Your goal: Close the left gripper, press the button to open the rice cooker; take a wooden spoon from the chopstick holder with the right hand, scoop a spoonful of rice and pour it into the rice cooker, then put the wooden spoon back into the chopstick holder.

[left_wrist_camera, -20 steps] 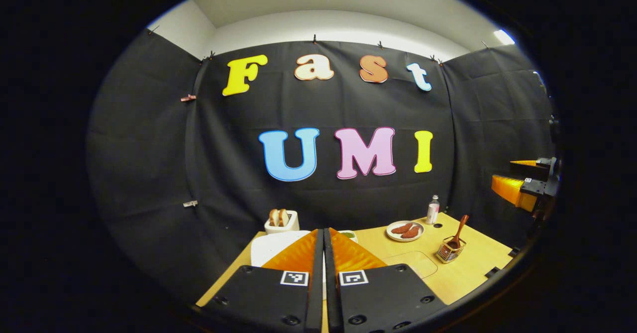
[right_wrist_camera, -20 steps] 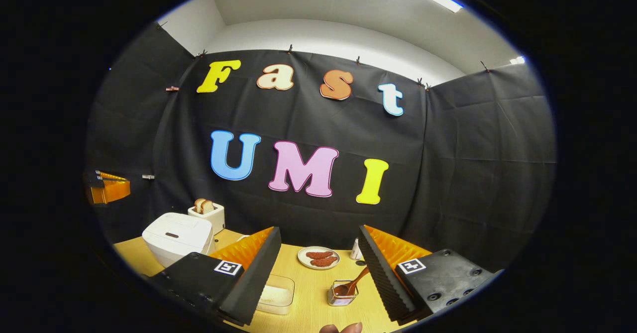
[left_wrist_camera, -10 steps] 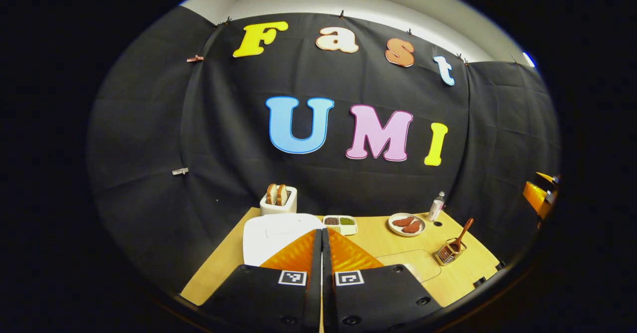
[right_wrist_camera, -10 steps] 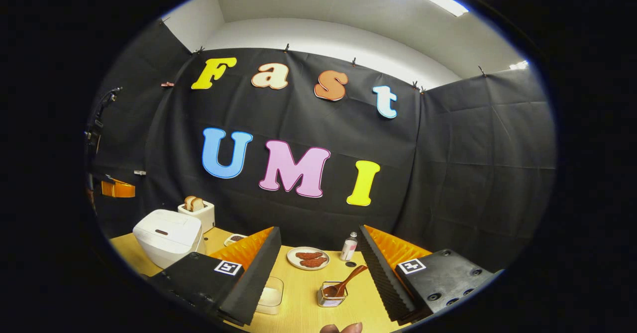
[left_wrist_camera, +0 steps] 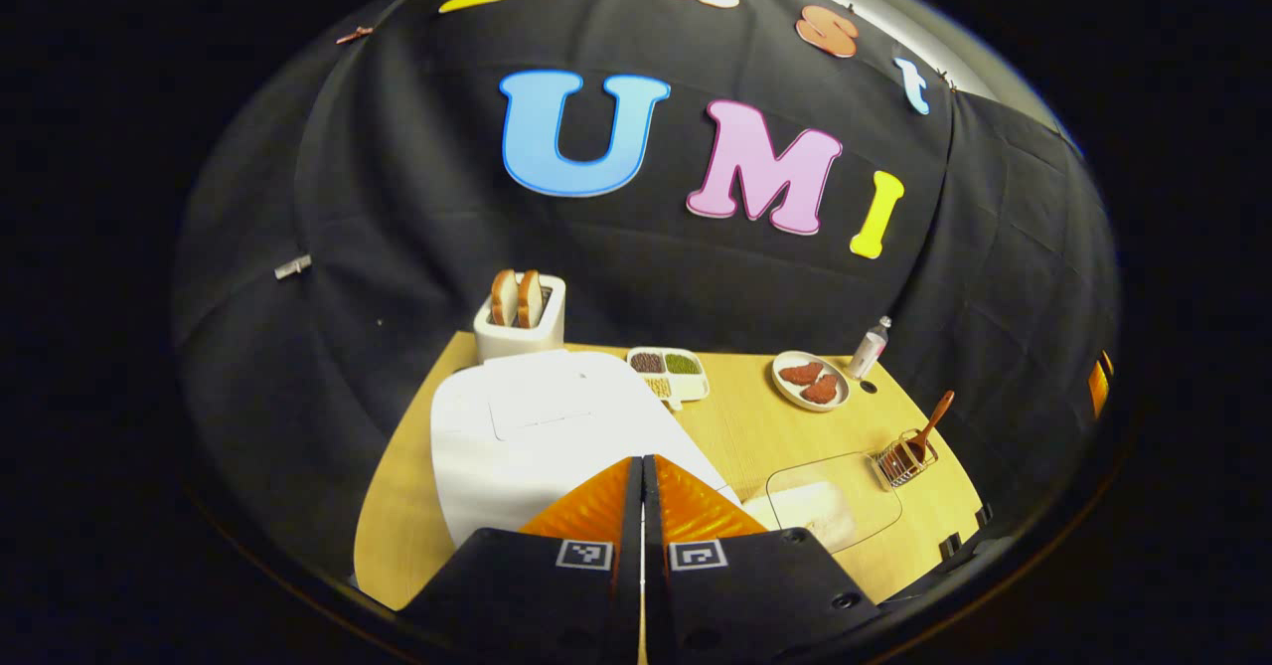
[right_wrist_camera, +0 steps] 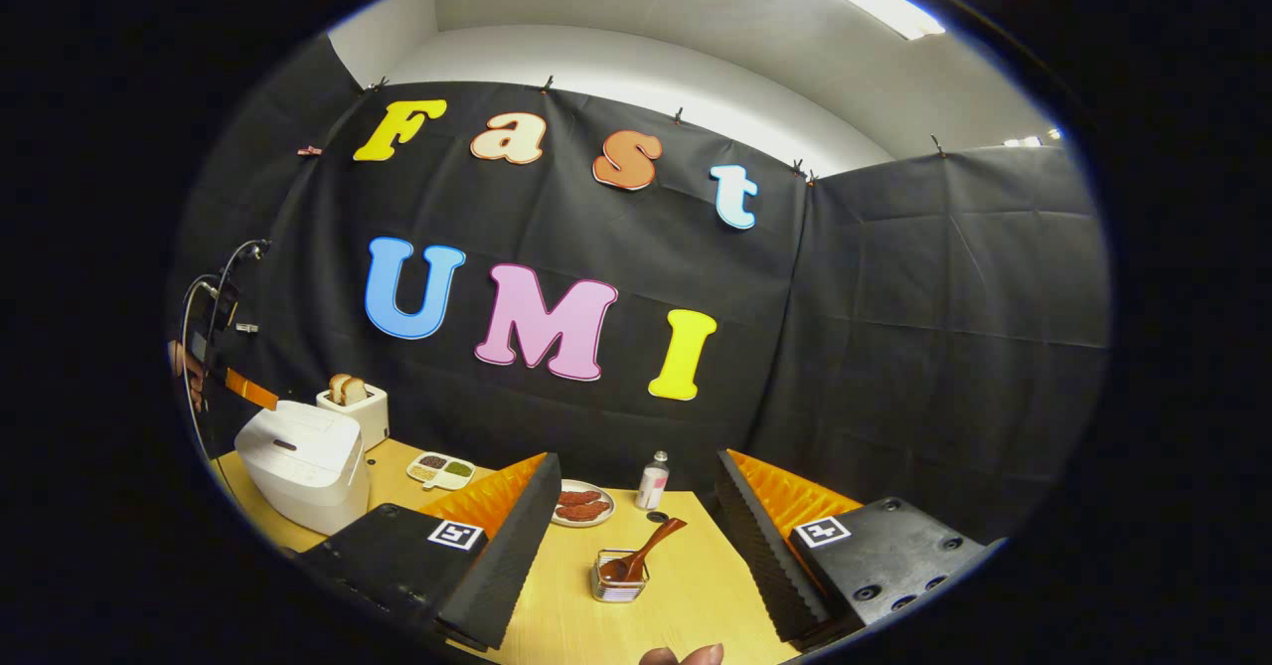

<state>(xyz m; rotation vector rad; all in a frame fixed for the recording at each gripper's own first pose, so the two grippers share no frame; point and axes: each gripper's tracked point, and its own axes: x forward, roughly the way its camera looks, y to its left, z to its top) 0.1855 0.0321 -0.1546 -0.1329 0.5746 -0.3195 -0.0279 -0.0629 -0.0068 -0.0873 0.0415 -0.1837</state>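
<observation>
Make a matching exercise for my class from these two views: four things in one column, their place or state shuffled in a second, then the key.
Things
1. rice cooker
2. wooden spoon
3. left tool
4. right tool

States
A. open
B. leaning in the chopstick holder
C. lid down, in front of the toaster
D. shut, holding nothing

Pairs: 1-C, 2-B, 3-D, 4-A
</observation>
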